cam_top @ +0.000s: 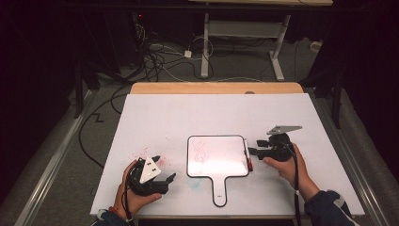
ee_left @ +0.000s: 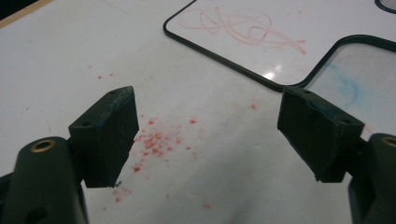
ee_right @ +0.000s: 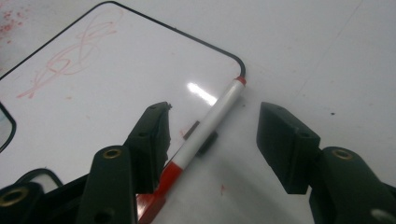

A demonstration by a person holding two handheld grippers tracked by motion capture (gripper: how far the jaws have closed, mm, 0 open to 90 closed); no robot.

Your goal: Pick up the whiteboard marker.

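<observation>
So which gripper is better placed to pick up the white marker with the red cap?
The right gripper: the white red-capped marker lies between its open jaws. The left gripper is apart.

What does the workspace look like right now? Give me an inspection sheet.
Surface: white table cover, red specks near the left gripper.
Job's things: paddle whiteboard lying flat with red scribble; red-capped marker lying along its right edge.
Clutter: nothing seen.
Grippers: left gripper open over the red specks, nothing between its fingers; right gripper open, fingers straddling the marker, one close beside its barrel.
Cables: one trails from each gripper; more lie on the floor.
Surroundings: dark room, desk frame behind.
</observation>
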